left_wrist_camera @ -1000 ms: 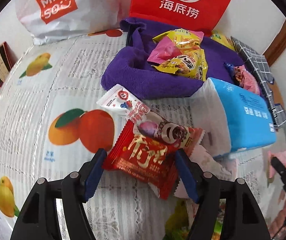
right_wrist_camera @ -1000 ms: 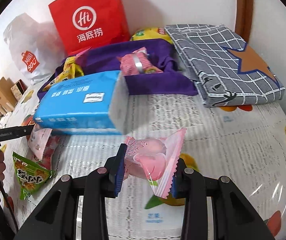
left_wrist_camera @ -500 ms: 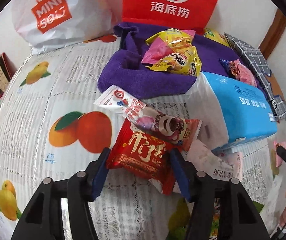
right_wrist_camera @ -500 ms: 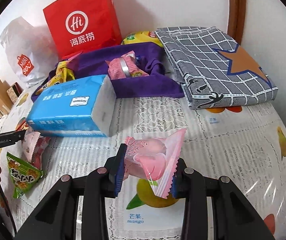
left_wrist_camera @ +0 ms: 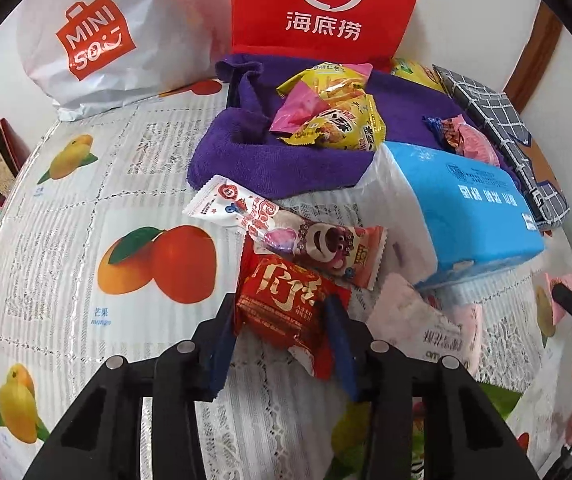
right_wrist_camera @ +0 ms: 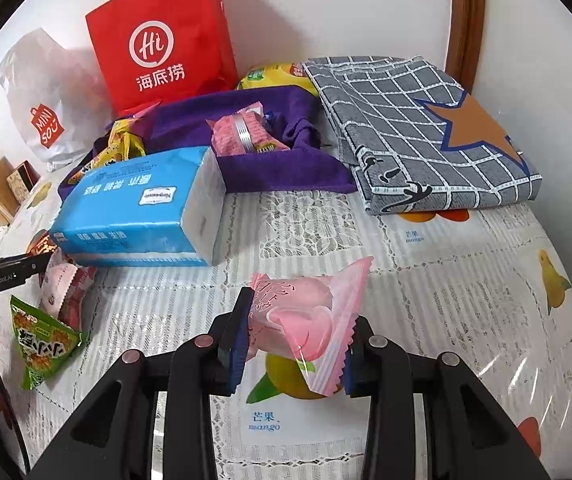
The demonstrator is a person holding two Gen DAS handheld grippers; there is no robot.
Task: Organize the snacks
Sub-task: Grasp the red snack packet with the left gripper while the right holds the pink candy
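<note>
Left gripper (left_wrist_camera: 281, 336): jaws are closing, with a red snack packet (left_wrist_camera: 281, 300) between them. The blue pads are seen against both sides of the packet. The packet is glossy red foil with gold brush characters and a serrated end seal; its wrapper is crumpled where it is pinched. Whether it is lifted clear of the table cannot be told.

Just behind the red packet a long bear-print packet (left_wrist_camera: 326, 244) is laid, white at one end and pink at the other, with a brown cartoon bear face printed on it. It overlaps the red packet's far edge.

Right gripper (right_wrist_camera: 294, 344): narrowly set and clamped on a pink snack packet (right_wrist_camera: 306, 316). This packet is pale pink film, puffed around a round peach-coloured sweet, with a zigzag-cut flap standing up to the right. It is held above the fruit-print tablecloth (right_wrist_camera: 466, 300).

A blue tissue pack (right_wrist_camera: 141, 208) is seen lying on the cloth between the two grippers. Behind it a purple towel (left_wrist_camera: 253, 160) is spread, and yellow snack packets (left_wrist_camera: 338, 120) and a pink-wrapped packet (right_wrist_camera: 241, 134) are piled on it. A green snack packet (right_wrist_camera: 41, 344) is lying near the left gripper in the right wrist view. A red paper bag (right_wrist_camera: 161, 36) and a white shopping bag (left_wrist_camera: 97, 40) are stood against the wall.
</note>
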